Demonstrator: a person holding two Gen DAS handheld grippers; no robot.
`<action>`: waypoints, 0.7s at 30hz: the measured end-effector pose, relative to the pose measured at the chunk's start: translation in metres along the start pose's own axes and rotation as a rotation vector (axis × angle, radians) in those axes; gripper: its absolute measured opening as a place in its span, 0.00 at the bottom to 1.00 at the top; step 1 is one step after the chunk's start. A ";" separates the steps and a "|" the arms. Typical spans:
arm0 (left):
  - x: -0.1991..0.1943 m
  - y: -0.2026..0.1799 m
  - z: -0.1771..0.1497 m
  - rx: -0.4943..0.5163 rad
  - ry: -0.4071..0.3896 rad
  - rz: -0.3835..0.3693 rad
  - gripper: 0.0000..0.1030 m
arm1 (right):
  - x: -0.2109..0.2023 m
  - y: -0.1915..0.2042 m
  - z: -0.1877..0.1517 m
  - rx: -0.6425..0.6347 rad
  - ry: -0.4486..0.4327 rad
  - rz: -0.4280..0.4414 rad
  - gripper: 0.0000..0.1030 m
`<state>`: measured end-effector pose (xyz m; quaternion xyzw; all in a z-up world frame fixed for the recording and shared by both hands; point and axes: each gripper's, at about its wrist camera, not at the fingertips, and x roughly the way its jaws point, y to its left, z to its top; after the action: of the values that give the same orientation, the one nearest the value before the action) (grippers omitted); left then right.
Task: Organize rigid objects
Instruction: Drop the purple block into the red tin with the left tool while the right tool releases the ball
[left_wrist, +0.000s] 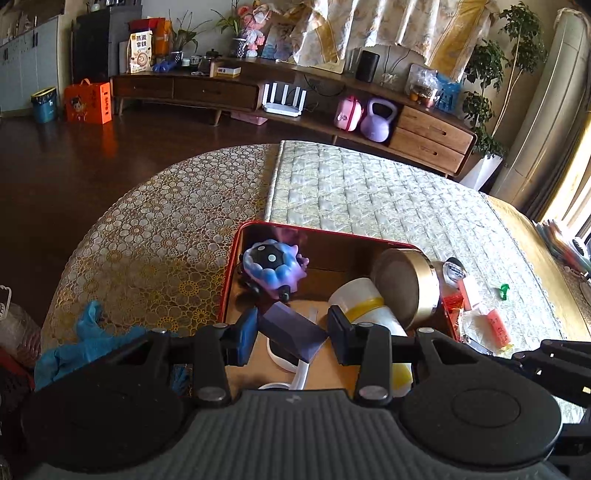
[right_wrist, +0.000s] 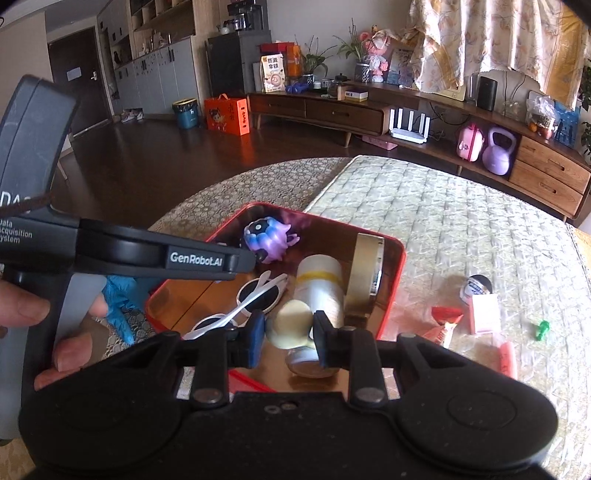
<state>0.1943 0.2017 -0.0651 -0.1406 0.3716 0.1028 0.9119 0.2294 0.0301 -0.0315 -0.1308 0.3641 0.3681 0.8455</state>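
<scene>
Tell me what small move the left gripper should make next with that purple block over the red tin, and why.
Probably lower it a little and open. The left gripper holds the purple block over the red tin, where the spiky toy, white-and-yellow cup and sunglasses already lie. The bare floor just below looks free.

We see the tray (right_wrist: 397, 266) on the table (left_wrist: 147, 236). In it, the toy (right_wrist: 267, 236) lies at the back, sunglasses (right_wrist: 255, 299) before it, the bottle (right_wrist: 319, 288) right of them.

Glossy red metal tray (left_wrist: 236, 266); quilted cloth mat (left_wrist: 369, 192); glossy plastic toy (left_wrist: 275, 267).
</scene>
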 end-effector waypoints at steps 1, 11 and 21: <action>0.003 0.001 0.001 0.001 0.003 0.001 0.39 | 0.005 0.002 0.000 -0.004 0.010 0.003 0.26; 0.028 0.002 0.009 -0.005 0.026 0.001 0.39 | 0.041 0.017 0.003 -0.009 0.088 0.010 0.26; 0.045 -0.001 0.007 0.016 0.045 0.014 0.39 | 0.054 0.020 0.000 0.007 0.123 0.012 0.27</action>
<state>0.2307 0.2069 -0.0915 -0.1332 0.3939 0.1029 0.9036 0.2400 0.0726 -0.0687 -0.1482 0.4174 0.3634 0.8196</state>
